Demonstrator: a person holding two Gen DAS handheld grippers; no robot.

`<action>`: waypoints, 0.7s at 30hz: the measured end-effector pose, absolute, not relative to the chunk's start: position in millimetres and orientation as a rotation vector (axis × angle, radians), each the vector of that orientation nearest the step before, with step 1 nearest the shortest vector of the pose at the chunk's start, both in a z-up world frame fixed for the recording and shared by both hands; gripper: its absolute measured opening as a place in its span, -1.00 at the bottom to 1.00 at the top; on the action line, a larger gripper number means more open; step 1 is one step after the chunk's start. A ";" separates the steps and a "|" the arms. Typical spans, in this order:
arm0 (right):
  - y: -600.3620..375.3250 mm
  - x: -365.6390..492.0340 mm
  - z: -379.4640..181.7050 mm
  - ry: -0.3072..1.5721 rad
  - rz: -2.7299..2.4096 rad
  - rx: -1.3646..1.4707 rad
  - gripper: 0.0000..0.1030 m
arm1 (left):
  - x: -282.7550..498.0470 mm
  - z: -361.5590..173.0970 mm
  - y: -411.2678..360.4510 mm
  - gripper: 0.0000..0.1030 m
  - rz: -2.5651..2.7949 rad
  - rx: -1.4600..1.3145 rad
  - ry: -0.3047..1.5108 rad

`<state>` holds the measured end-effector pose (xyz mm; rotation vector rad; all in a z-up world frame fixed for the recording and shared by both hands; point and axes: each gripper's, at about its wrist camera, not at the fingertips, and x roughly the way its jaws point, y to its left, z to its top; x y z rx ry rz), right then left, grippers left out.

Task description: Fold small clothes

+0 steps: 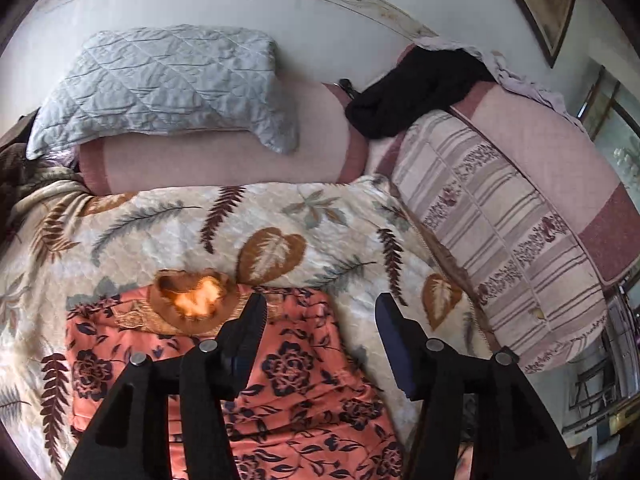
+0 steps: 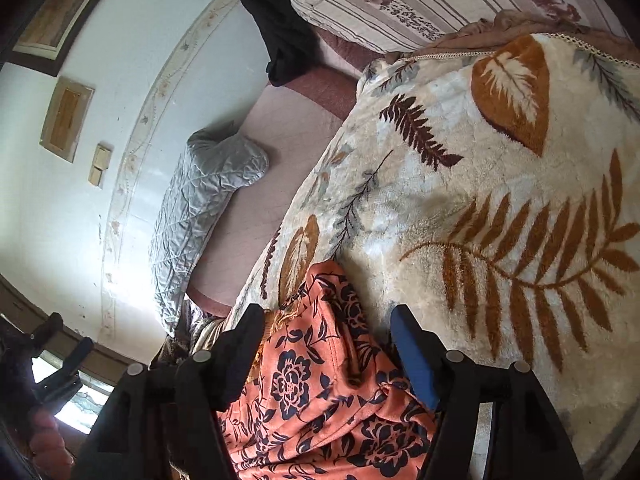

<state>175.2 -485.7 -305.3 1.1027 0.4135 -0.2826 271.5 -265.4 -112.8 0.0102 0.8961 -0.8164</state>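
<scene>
Item: my left hand-held gripper [image 1: 320, 312], jaws wide, holding nothing, above the orange floral garment [image 1: 296, 380] on the leaf-print blanket [image 1: 280, 216]. My right hand-held gripper [image 2: 324, 324], wide, straddles a raised fold. Risk, as I judge it: closing may pinch plush blanket too, dragging it. Beyond: grey quilted pillow [image 1: 160, 84].

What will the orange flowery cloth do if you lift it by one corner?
The orange cloth would probably droop and hang, since it already lies in soft wrinkles on the leafy blanket. It looks thin, so likely light. It may drag rather than slide on that fuzzy surface.
</scene>
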 end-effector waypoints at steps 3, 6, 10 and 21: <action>-477.1 187.9 -308.0 0.451 -0.218 1.102 0.34 | 295.7 -139.8 -217.6 0.12 -0.679 -0.009 0.889; -468.4 203.9 -317.6 0.521 -0.188 1.115 0.34 | 314.8 -184.0 -160.9 0.12 -0.501 0.002 0.898; -455.3 217.0 -308.8 0.497 -0.149 1.050 0.15 | 326.9 -242.8 -87.0 0.12 -0.248 -0.003 0.924; -407.7 281.4 -345.1 0.839 -0.212 0.836 -0.21 | 326.0 -344.8 -76.0 0.19 -0.144 0.199 0.991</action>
